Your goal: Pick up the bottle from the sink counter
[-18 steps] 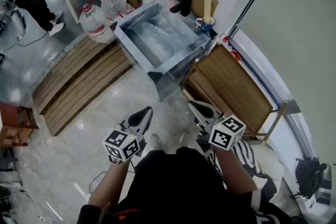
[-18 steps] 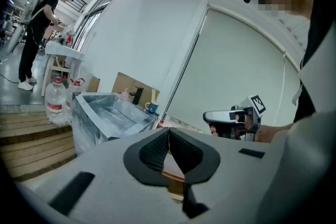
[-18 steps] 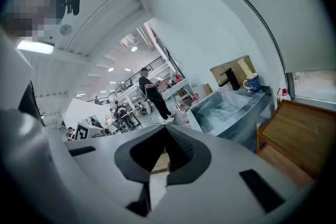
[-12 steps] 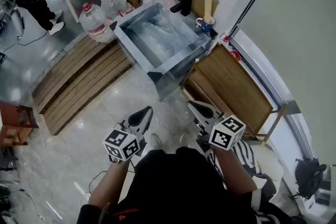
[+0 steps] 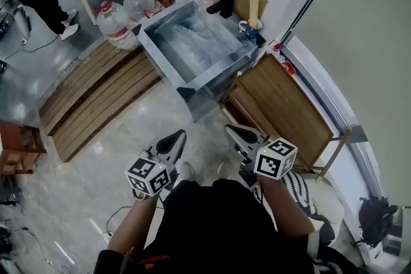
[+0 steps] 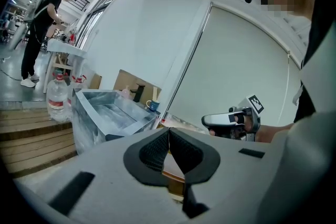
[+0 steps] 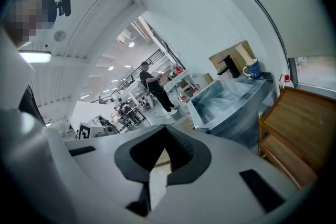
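Water jugs (image 5: pixel 113 21) beside a wooden slatted platform (image 5: pixel 96 94); blue mug (image 5: pixel 250 27) near a wooden table (image 5: pixel 284 106).

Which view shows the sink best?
The head view. It looks down on the sink, so the whole basin and all of its rim are visible. The left gripper view shows the sink only from the side, low at the left. The right gripper view shows it smaller, at an angle.

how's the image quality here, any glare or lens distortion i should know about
Head view: sharp but wide-angle, so the grey window rail bows; soft glare on the pale glossy floor and the silver metal sink. Left gripper view and right gripper view: strong fisheye, black corners; the white ceiling light panel blows out in the right one.
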`<state>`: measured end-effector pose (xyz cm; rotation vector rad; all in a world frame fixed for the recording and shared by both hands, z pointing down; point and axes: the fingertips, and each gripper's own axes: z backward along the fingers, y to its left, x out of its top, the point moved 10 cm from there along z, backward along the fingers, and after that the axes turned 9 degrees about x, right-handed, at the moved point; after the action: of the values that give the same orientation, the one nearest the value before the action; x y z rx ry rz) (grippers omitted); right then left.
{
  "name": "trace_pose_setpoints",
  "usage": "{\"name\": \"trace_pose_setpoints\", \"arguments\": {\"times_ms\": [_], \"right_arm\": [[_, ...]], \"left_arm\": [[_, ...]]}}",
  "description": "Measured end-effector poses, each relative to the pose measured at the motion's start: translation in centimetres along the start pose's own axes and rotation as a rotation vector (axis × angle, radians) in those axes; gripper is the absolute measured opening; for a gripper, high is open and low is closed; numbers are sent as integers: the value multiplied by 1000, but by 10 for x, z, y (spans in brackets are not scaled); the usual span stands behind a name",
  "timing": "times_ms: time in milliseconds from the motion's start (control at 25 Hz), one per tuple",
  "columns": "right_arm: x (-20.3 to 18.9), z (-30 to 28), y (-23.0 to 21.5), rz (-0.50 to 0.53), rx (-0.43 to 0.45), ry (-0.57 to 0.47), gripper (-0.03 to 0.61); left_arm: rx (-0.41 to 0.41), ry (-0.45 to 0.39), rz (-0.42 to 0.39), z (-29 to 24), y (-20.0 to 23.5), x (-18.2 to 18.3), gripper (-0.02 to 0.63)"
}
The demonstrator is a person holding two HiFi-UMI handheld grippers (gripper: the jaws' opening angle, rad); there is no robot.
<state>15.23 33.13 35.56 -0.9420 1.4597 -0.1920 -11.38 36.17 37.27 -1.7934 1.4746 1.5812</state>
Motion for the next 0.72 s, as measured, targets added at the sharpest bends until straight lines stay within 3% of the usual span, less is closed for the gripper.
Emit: {"name": "trace_pose_setpoints", "arguments": {"times_ms": [720], "right_arm": [[11, 68, -43, -7, 49, 44, 3]], "left_arm": [[65, -23, 30, -37, -65, -23, 20]]}}
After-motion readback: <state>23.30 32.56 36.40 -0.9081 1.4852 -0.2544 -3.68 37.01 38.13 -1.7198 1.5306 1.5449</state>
